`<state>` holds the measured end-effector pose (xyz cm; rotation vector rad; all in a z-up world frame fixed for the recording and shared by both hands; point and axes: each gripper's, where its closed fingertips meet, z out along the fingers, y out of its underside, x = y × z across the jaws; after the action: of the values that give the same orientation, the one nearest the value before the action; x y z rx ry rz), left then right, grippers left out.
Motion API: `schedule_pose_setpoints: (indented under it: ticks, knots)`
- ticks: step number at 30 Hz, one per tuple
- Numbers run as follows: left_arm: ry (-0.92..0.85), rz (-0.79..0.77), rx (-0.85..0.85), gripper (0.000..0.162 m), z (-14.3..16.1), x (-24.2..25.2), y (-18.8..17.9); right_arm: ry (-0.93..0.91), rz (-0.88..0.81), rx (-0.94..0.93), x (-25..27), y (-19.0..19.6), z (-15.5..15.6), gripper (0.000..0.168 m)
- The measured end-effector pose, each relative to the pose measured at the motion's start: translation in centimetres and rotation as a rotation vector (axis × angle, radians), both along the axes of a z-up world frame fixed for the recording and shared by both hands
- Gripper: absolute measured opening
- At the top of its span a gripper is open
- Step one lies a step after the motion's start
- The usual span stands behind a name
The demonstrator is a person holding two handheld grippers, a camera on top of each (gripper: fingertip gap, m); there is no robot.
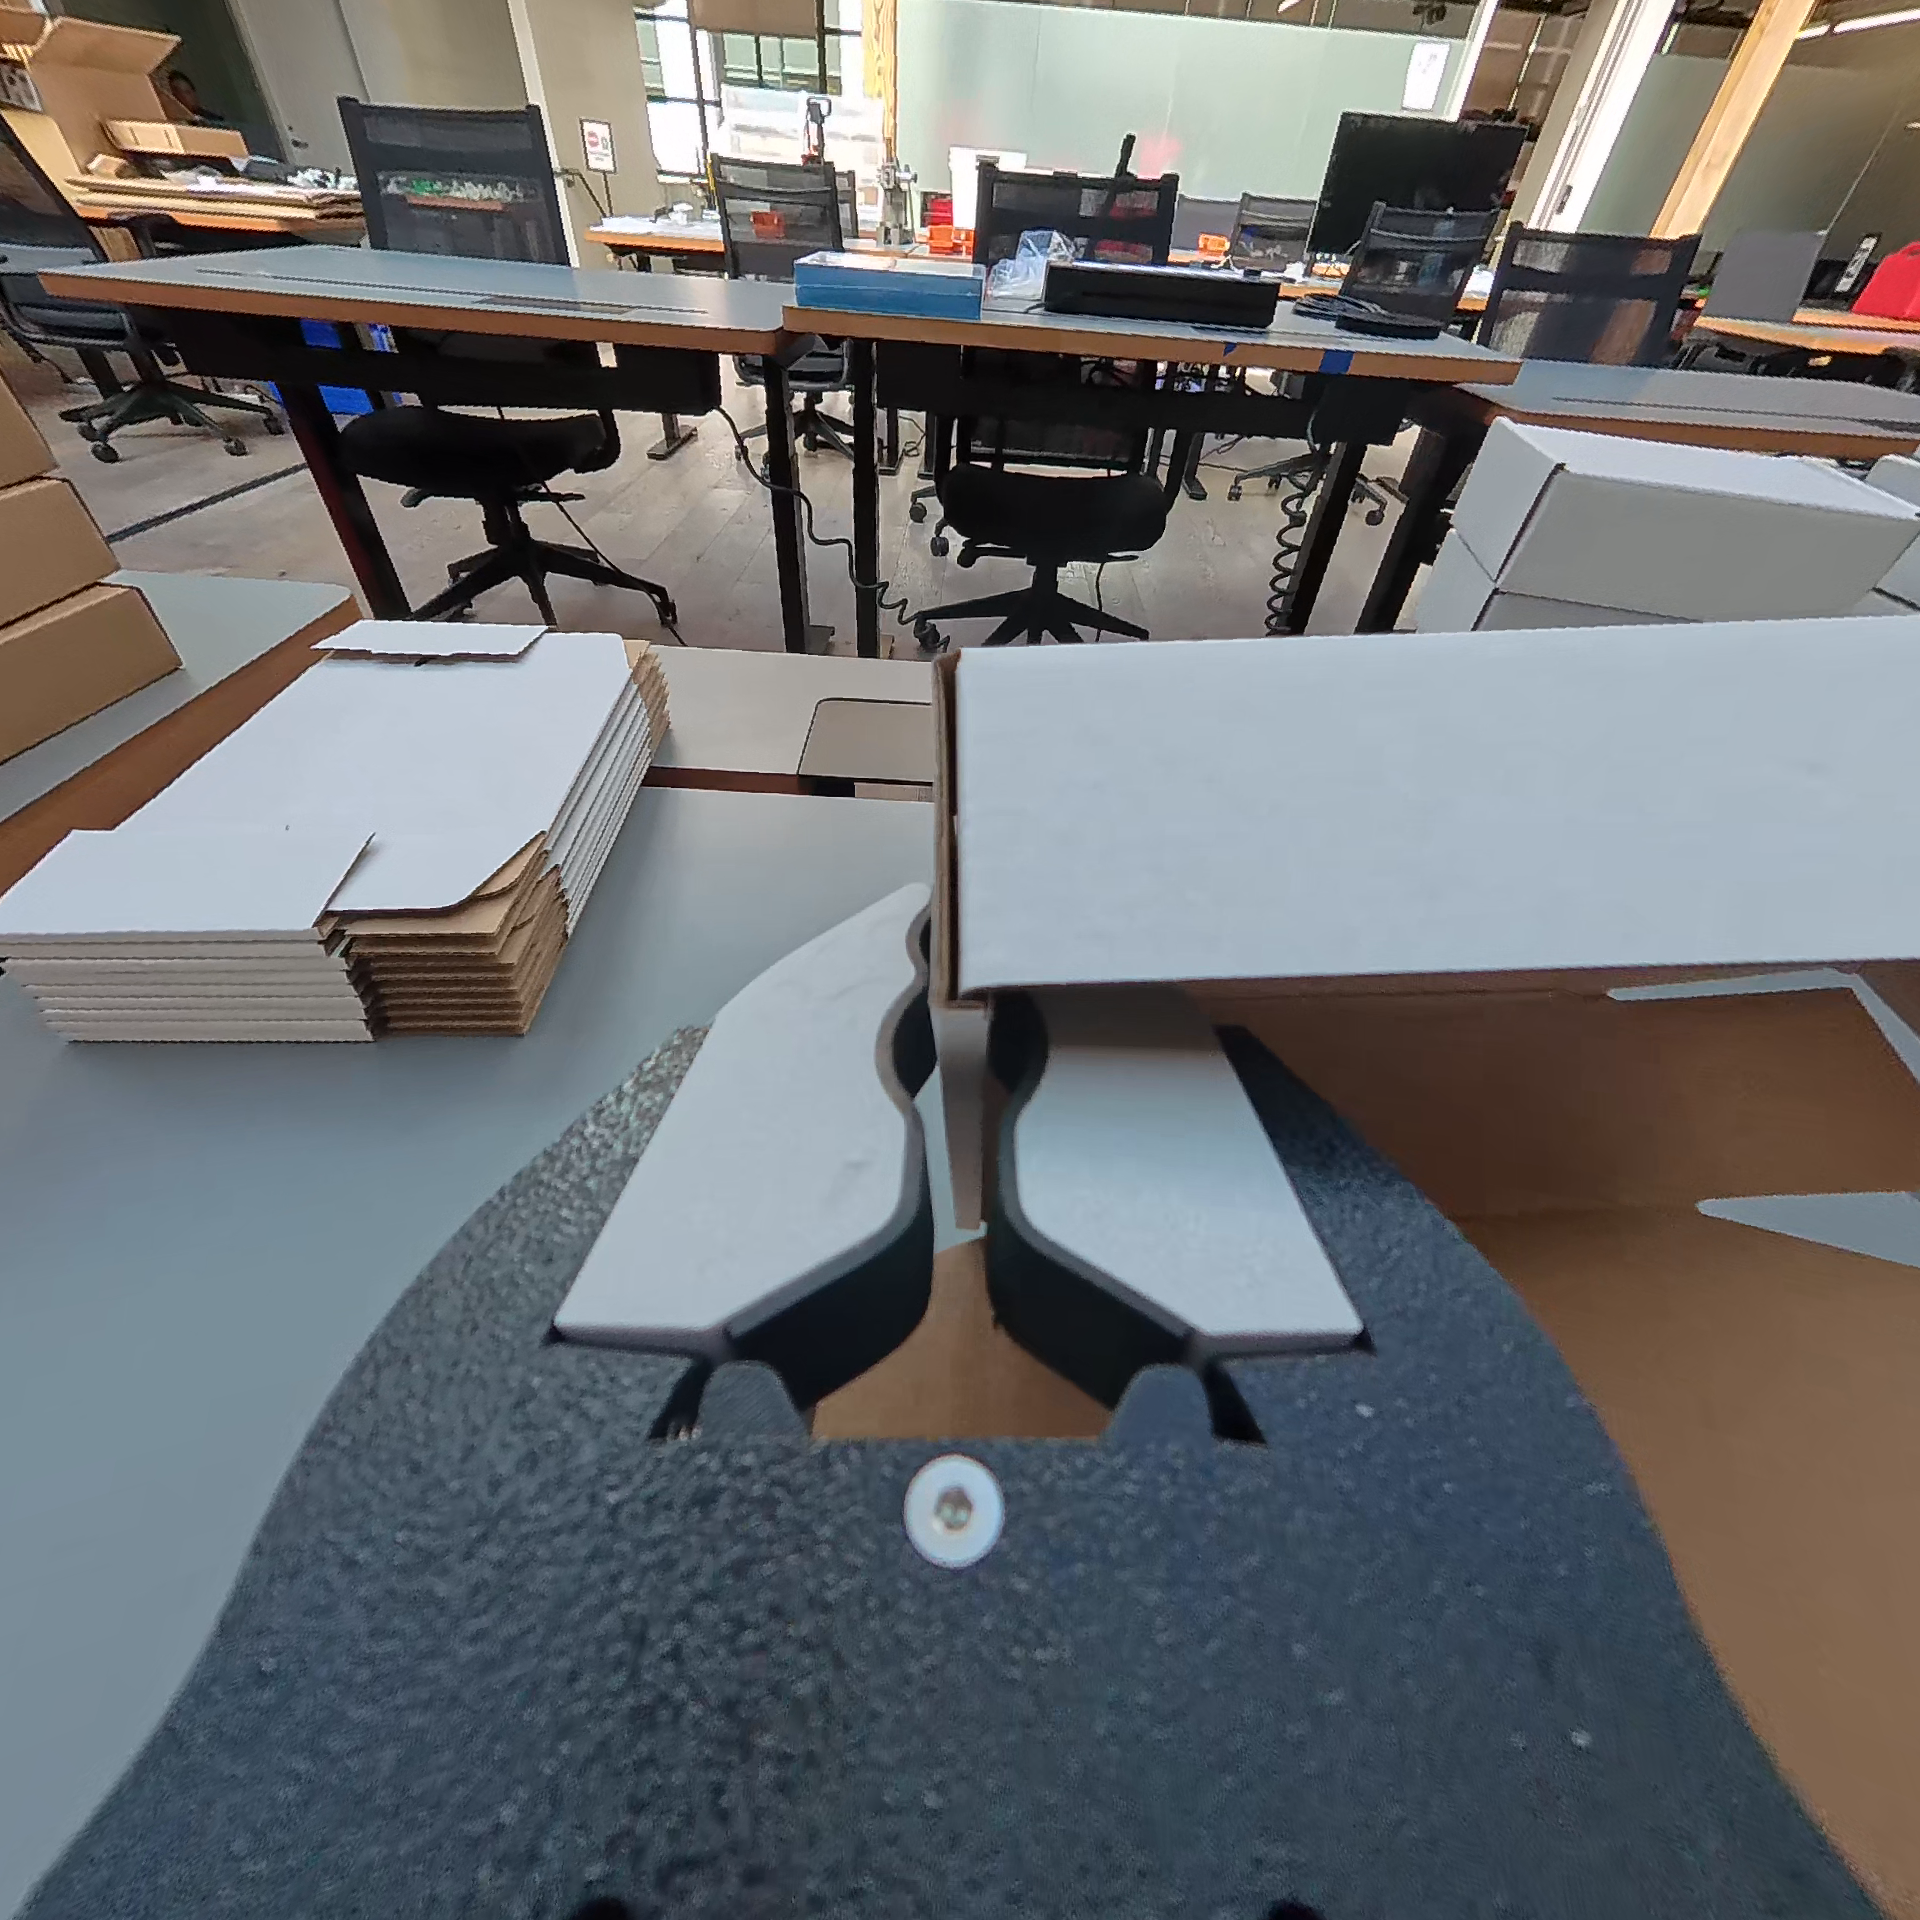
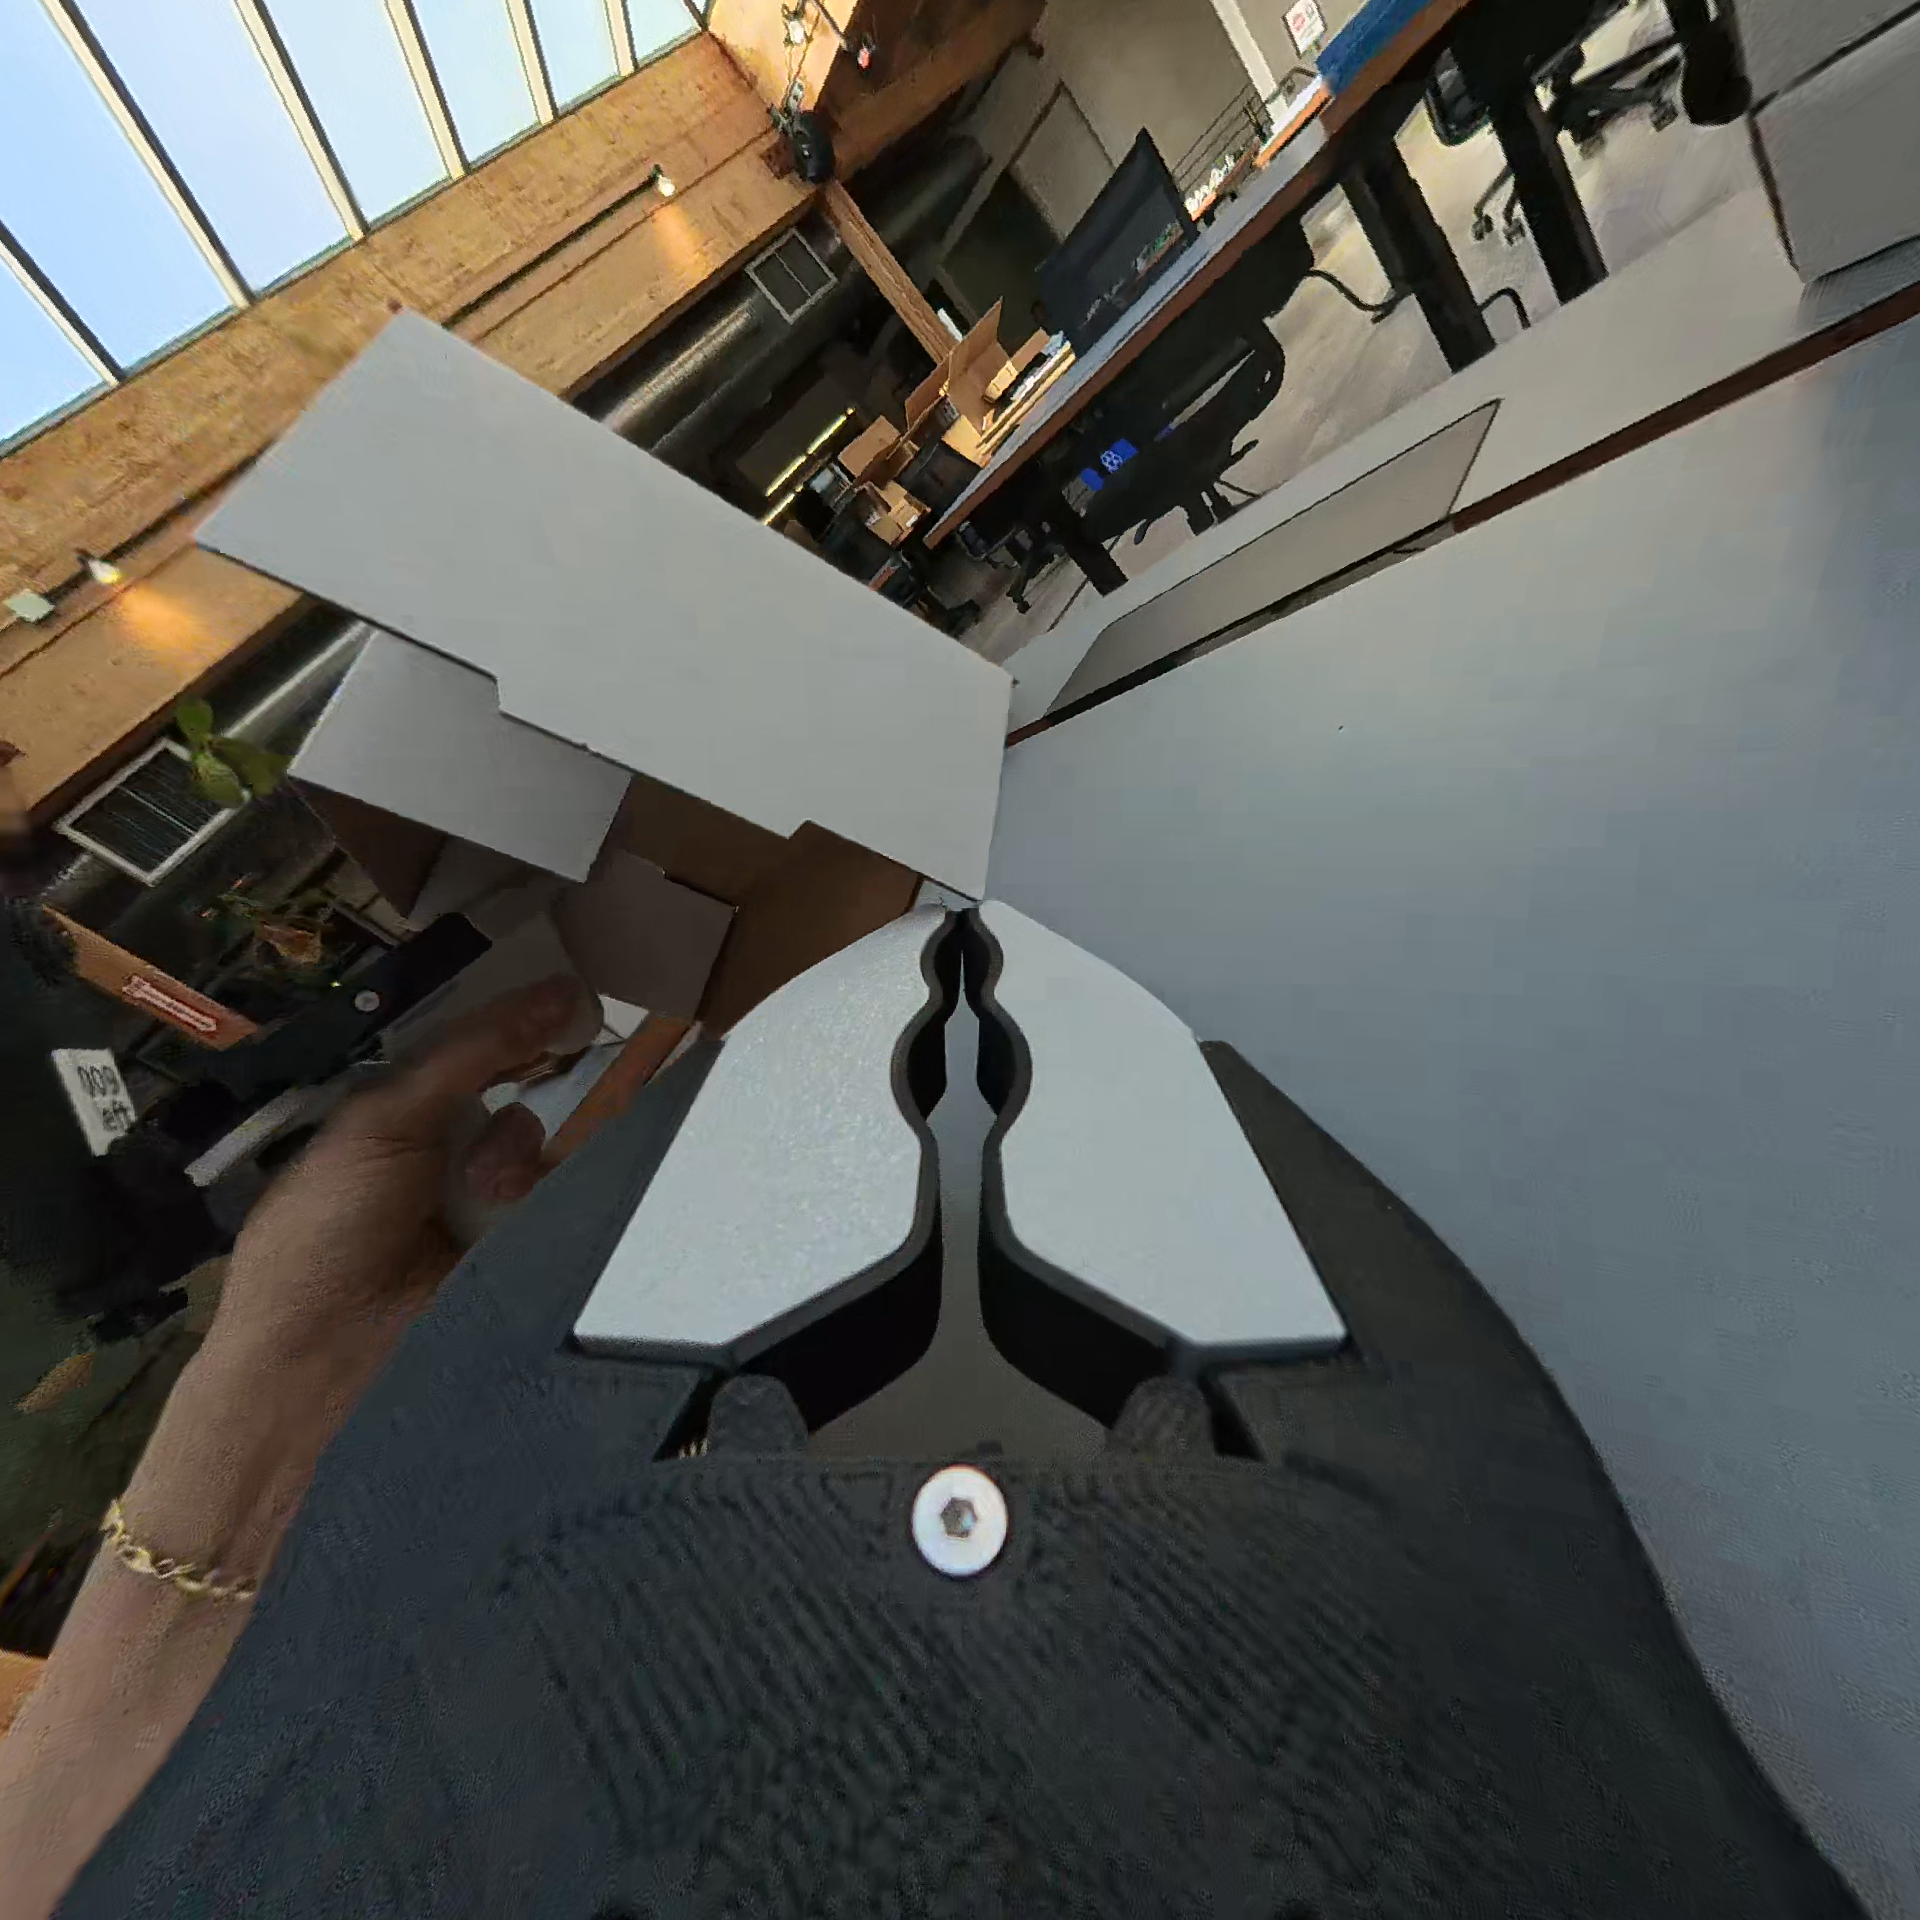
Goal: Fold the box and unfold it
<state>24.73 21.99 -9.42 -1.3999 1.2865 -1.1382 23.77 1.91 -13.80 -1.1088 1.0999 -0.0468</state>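
Note:
The box (image 1: 1434,810) is white outside and brown inside, partly folded, and stands on the grey table (image 1: 208,1195). My left gripper (image 1: 961,1029) is shut on an upright white flap at the box's left end, under a raised white panel. In the right wrist view the box (image 2: 623,603) is tilted, with its white panels up and the brown inside (image 2: 790,914) below. My right gripper (image 2: 964,912) is shut, with its tips pinching the lower corner of the big white panel. A hand (image 2: 395,1195) holding the left gripper shows at the left of that view.
A stack of flat white box blanks (image 1: 343,831) lies on the table to the left. Folded white boxes (image 1: 1662,520) stand at the back right. Brown cartons (image 1: 52,623) sit at the far left. Desks and office chairs (image 1: 499,457) stand beyond the table edge.

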Motion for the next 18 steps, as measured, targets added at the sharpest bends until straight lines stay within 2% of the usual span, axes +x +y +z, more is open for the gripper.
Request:
schedule_pose_setpoints:
  ticks: [4, 8, 14, 18]
  knots:
    - [-0.002, -0.002, 0.001, 0.005, -0.1, 0.0, -0.3, -0.111, -0.084, -0.173, 0.0, -0.6, 0.8, 0.000]
    - [0.000, -0.010, 0.012, 0.006, -0.2, 0.0, -0.6, -0.178, -0.142, -0.188, -0.2, -0.9, 1.9, 0.000]
    - [0.002, -0.015, 0.088, 0.005, -0.4, -0.2, -1.0, -0.226, -0.119, -0.299, -0.3, -0.7, 1.6, 0.000]
    - [0.001, -0.029, 0.100, 0.005, -0.4, -0.2, -1.4, -0.338, -0.098, -0.533, -0.5, -0.2, 1.6, 0.000]
